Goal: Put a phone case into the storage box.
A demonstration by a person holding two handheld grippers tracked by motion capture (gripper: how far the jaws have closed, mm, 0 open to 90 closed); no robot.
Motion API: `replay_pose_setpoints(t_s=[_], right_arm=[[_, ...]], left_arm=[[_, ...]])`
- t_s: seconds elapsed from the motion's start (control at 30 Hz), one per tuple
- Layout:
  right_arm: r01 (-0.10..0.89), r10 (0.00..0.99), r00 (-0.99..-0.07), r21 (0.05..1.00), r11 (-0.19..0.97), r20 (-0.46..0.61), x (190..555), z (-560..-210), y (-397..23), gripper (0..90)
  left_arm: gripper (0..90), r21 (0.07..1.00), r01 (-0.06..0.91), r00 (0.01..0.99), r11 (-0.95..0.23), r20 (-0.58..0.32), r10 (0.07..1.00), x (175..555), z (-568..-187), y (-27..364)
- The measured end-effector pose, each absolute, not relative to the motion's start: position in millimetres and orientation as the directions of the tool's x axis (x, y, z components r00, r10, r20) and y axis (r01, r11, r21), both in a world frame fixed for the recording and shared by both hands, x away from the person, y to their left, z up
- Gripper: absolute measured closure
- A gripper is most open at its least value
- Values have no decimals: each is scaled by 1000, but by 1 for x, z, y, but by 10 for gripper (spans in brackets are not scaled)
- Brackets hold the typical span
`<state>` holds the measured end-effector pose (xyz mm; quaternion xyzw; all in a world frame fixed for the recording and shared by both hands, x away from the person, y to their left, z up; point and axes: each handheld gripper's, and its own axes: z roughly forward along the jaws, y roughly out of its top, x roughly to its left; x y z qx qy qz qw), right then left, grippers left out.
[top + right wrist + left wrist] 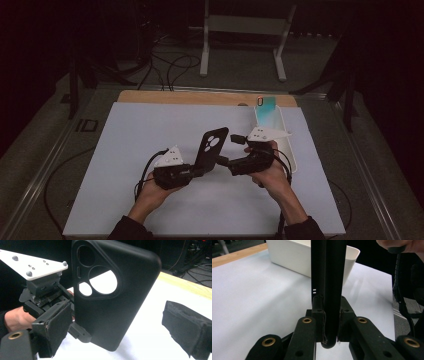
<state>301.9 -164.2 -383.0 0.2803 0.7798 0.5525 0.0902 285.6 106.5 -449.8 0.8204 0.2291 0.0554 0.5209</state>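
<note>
A black phone case [212, 145] with round camera cut-outs stands tilted above the white mat. My left gripper [200, 170] is shut on its lower end; in the left gripper view the case [329, 277] rises edge-on from between the pads [329, 312]. My right gripper [229, 149] faces it from the right and is open. In the right gripper view the case [112, 297] stands between the two wide-apart pads, nearer the left pad [57, 325], and neither pad presses on it. The left gripper's white plate [37, 265] shows behind.
A long white tray [290, 150] lies along the mat's right side, with a teal phone [267, 112] leaning in its far end. The white mat [150, 130] covers the table, and a wooden strip [200, 97] runs along the far edge. Cables trail from both grippers.
</note>
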Motion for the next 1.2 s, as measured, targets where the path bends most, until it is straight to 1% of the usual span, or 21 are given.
replay_pose_setpoints(t_s=[0.33, 0.57, 0.73, 0.93, 1.03, 1.2], right_arm=[[346, 560, -810, 912, 221, 172, 300, -381, -157, 84], [355, 569, -800, 915, 193, 191, 298, -378, -146, 90], [372, 574, -790, 912, 174, 213, 299, -377, -138, 90], [409, 613, -751, 902, 137, 247, 303, -382, -138, 89], [436, 610, -737, 894, 102, 290, 306, -385, -141, 89], [438, 606, -735, 896, 79, 306, 308, -384, -139, 89]], left_arm=[[805, 880, 329, 873, -343, -144, 466, 285, -453, 111], [806, 873, 323, 873, -365, -126, 472, 283, -455, 106], [806, 867, 321, 872, -382, -113, 477, 282, -457, 103], [808, 876, 324, 865, -358, -121, 487, 282, -456, 106], [808, 877, 320, 868, -358, -120, 481, 281, -456, 105], [808, 877, 309, 883, -369, -120, 454, 280, -458, 100]])
